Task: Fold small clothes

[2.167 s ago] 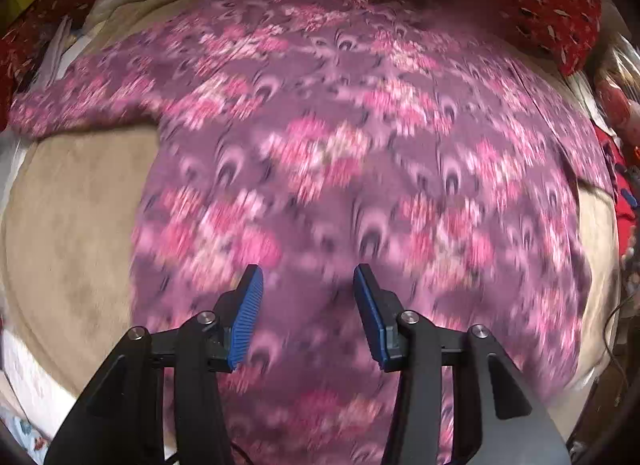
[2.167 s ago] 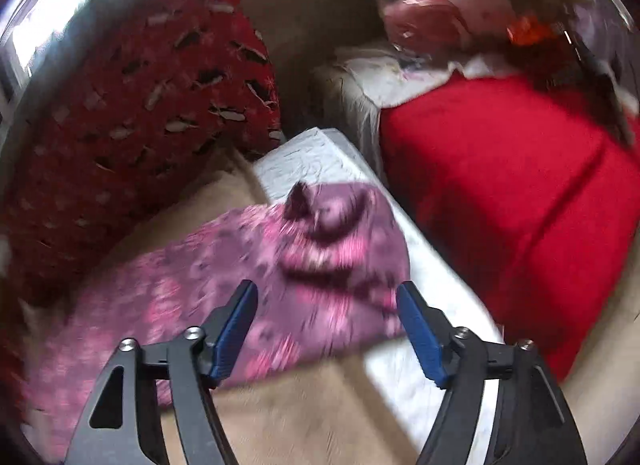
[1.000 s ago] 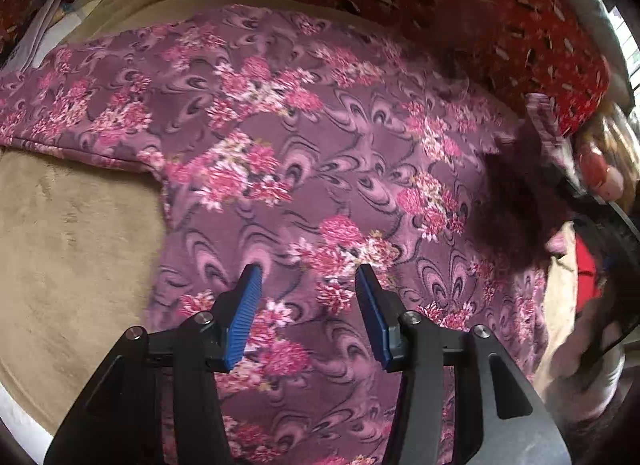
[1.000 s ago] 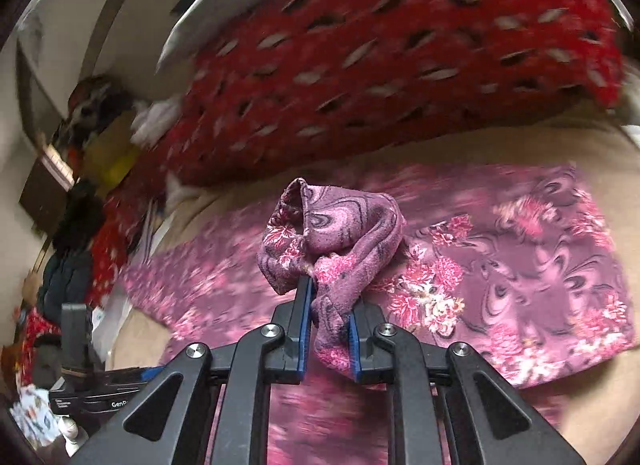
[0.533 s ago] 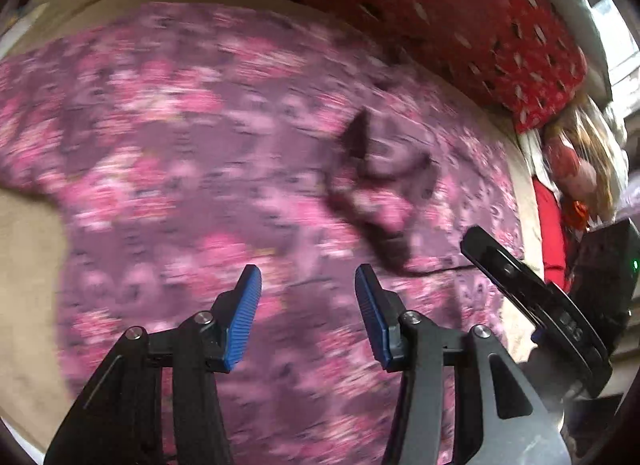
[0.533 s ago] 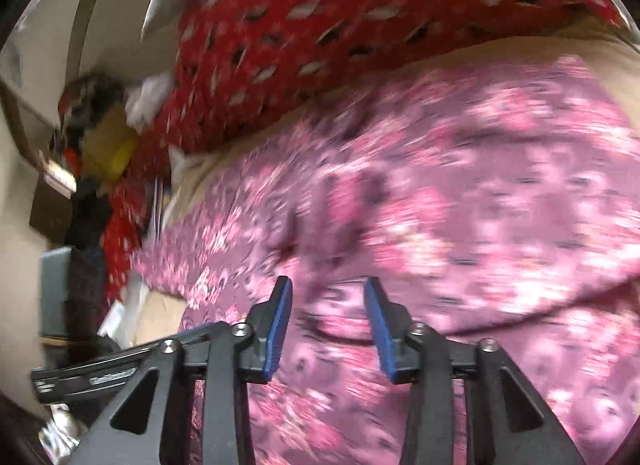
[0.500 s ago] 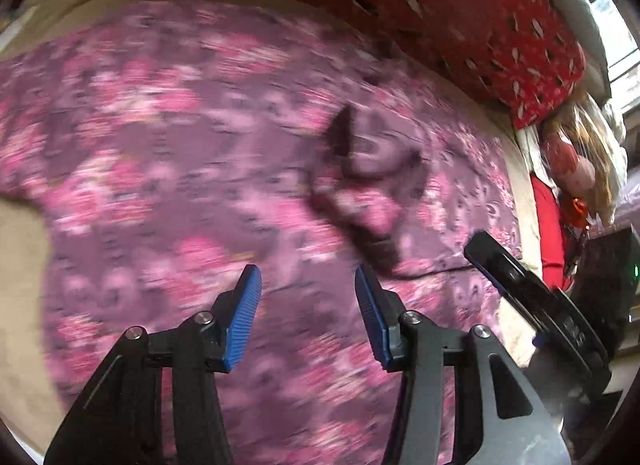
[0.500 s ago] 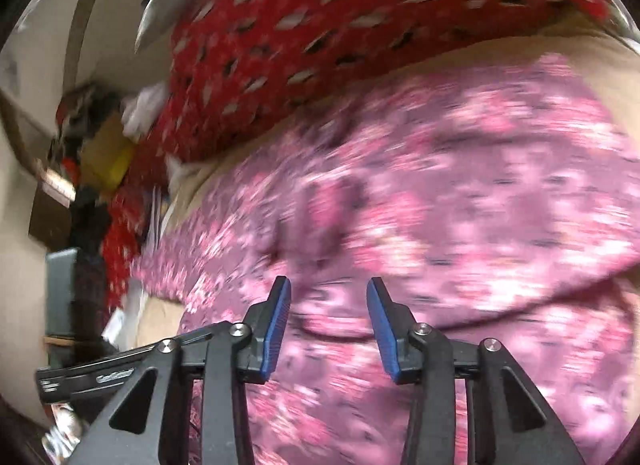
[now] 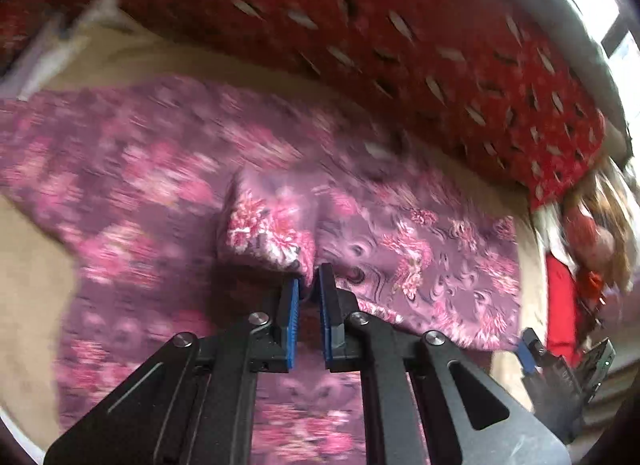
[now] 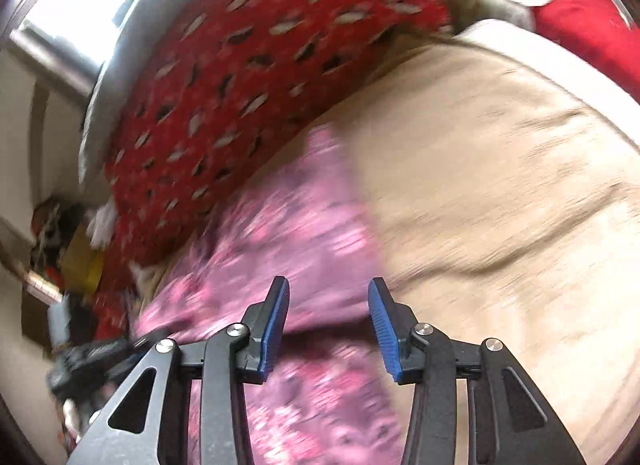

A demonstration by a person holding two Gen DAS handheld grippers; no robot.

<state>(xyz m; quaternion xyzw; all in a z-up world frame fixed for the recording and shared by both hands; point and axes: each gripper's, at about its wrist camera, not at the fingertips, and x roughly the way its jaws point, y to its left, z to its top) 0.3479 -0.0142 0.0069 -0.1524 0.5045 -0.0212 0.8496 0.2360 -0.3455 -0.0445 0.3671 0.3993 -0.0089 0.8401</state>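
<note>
A purple garment with pink flowers point(image 9: 160, 185) lies spread on a tan blanket point(image 9: 32, 265). My left gripper point(image 9: 309, 285) is shut on a bunched fold of the garment point(image 9: 272, 229) and holds it above the rest of the cloth. In the right wrist view my right gripper point(image 10: 326, 303) is open and empty, just above the garment's right edge point(image 10: 304, 233), where it meets the tan blanket point(image 10: 500, 185). The right gripper also shows at the lower right of the left wrist view point(image 9: 560, 369). Both views are motion-blurred.
A red patterned cushion point(image 9: 400, 33) runs along the back of the bed, also in the right wrist view point(image 10: 248, 65). Red cloth point(image 10: 592, 21) and a bag of clutter point(image 9: 592, 233) sit to the right. Piled items point(image 10: 72, 249) lie at the far left.
My right gripper let go of the bunched sleeve and pulled back to the right. My left gripper closed on the dropped fold and lifted it.
</note>
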